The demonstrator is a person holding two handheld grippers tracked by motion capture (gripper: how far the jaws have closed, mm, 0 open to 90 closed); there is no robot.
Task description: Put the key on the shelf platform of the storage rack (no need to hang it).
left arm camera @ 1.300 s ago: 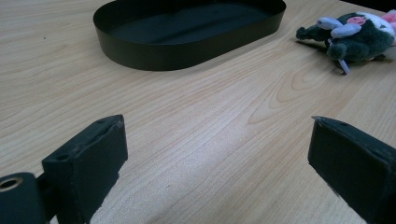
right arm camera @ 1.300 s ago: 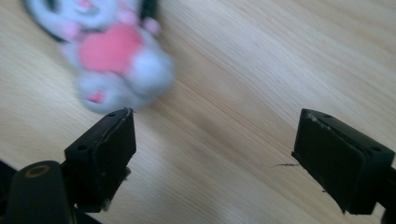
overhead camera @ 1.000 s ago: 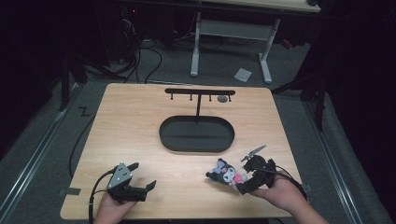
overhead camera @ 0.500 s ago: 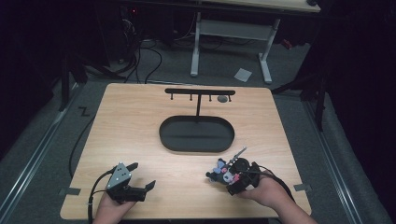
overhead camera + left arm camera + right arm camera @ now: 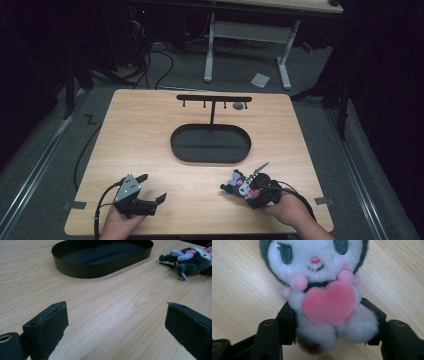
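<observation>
Left gripper [image 5: 152,189] rests at the near left of the wooden table [image 5: 140,135], jaws spread wide, nothing between them. Centre: black oval tray [image 5: 210,143], with a black T-shaped hook stand [image 5: 214,99] behind it. Right gripper [image 5: 329,322] at the near right, jaws closed on the lower body of a plush toy [image 5: 322,290], which lies on the tabletop.

We find no readable text, label, brand or number on the light wooden tabletop [image 5: 150,135] or anything upon it.
</observation>
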